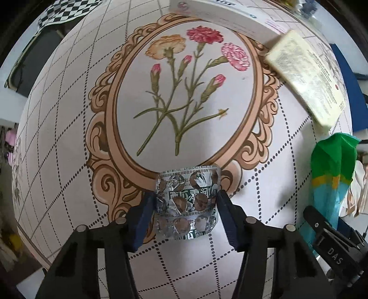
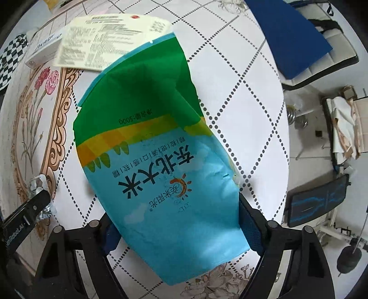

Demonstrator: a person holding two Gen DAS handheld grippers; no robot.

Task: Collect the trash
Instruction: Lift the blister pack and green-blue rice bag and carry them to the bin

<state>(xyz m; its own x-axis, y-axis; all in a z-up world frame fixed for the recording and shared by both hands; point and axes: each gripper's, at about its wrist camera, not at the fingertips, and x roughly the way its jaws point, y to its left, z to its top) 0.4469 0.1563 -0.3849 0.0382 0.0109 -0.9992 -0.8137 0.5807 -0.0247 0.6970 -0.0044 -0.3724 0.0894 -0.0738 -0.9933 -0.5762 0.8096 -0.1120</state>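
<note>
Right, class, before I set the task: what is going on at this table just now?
A person is clearing rubbish with a claw in each hand. The left claw is shut on a used foil blister pack, held over the flowered tablecloth. The right claw grips a blue and green rice bag. A cream leaflet and a white box lie at the table's far side.

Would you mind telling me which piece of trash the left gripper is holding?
The foil blister pack, pinched in the left gripper; the rice bag sits in the right gripper.

Crumpled silver blister pack [image 1: 186, 202] with emptied pockets, bowed upward on tablecloth, blue-green rice bag [image 2: 147, 147] flattened, creased
</note>
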